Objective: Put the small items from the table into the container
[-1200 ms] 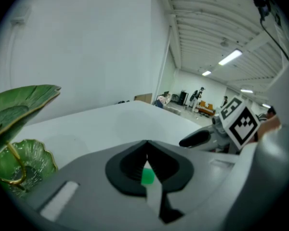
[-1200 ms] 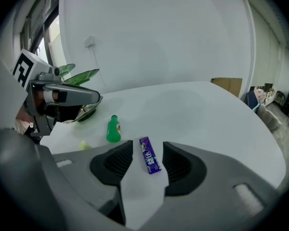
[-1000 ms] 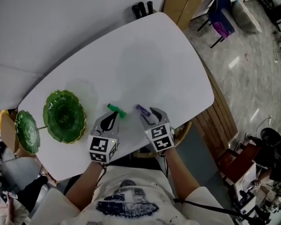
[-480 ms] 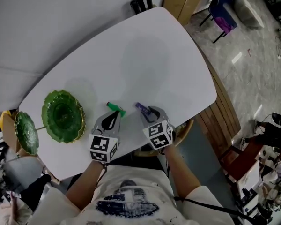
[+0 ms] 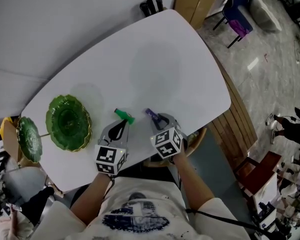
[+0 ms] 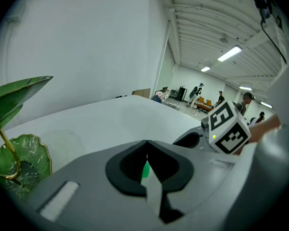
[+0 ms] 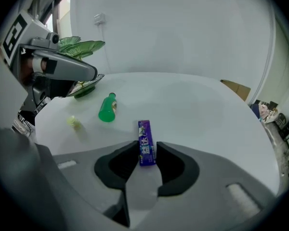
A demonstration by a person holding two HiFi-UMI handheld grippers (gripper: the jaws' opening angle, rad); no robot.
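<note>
A purple gum pack (image 7: pixel 146 147) lies flat on the white table (image 5: pixel 155 59), its near end between my right gripper's (image 7: pixel 147 150) jaws. Those jaws are closing, and both pads touch the pack's sides. In the head view the pack (image 5: pixel 150 115) pokes out ahead of the right gripper (image 5: pixel 159 120). A green bottle (image 7: pixel 107 109) lies on its side to the left, just past my left gripper (image 5: pixel 119 124). The left gripper (image 6: pixel 145 150) hovers shut and empty, with only a sliver of green showing beyond its tips. A small yellow-green item (image 7: pixel 74 122) lies near the bottle.
A green scalloped dish (image 5: pixel 68 123) sits at the table's left end, with a green leaf-shaped ornament (image 5: pixel 29 140) on a gold stem beside it. The table's near edge runs just under both grippers. Chairs and a person's legs stand on the floor to the right.
The right gripper's jaws have narrowed around the purple pack and the gripper has rolled slightly. The left gripper, bottle and dish have stayed in place.
</note>
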